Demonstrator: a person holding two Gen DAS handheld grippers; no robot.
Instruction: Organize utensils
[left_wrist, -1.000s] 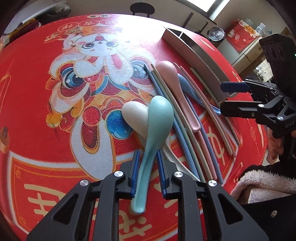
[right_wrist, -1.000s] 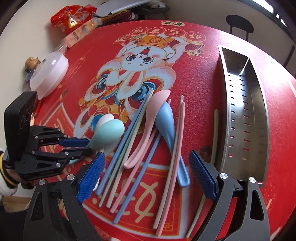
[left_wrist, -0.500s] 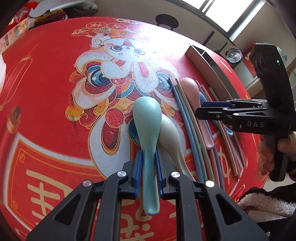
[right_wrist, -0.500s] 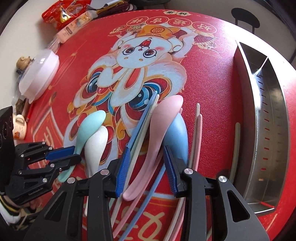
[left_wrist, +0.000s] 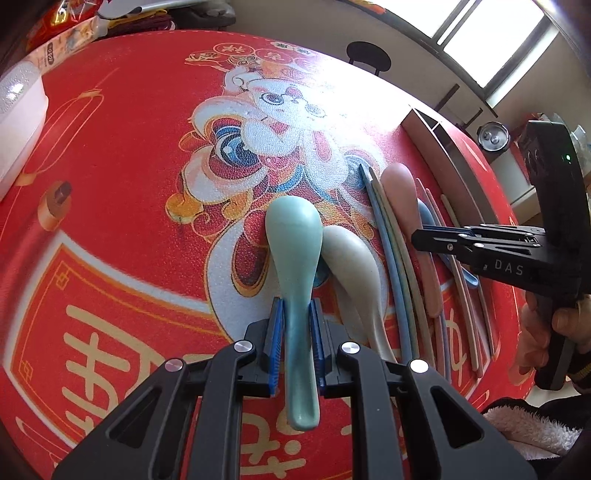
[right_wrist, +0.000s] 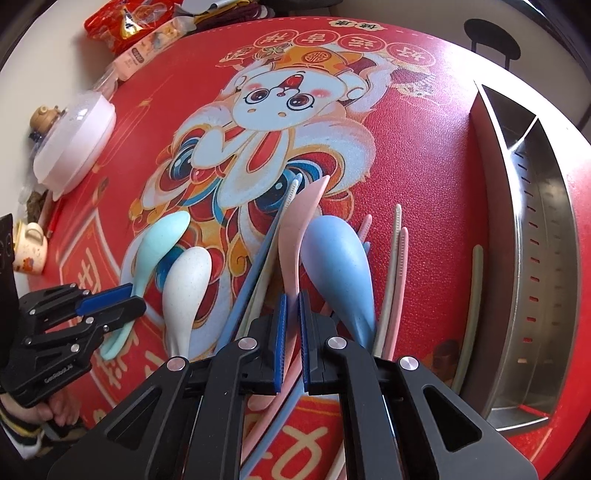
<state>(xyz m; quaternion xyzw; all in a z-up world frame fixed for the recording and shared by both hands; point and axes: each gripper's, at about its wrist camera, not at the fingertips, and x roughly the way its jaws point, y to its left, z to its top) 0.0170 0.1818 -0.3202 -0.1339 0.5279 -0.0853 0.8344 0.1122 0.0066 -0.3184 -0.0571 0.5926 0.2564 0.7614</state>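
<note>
The right claw (right_wrist: 291, 332) has just been closing, and its blue pads now pinch the thin handle of the pink spoon (right_wrist: 295, 236), whose bowl tips up on edge above the red bench (right_wrist: 424, 155). The left claw (left_wrist: 296, 332) is clamped on the neck of the teal spoon (left_wrist: 293, 236), with the cream spoon (left_wrist: 351, 266) lying against it. Both grips sit on narrow, smooth, tapering handles, so either spoon may swivel or slide between the pads once it is raised. The pink spoon lies in a tight bundle: the blue spoon (right_wrist: 338, 258) touches its side, and a blue chopstick (right_wrist: 258, 266) and a pale one run just beside it, so a lift could drag or scatter these neighbours. The steel tray (right_wrist: 546, 258) waits well apart at the bench edge, and a long carry gives a loose spoon time to drop short of it.
</note>
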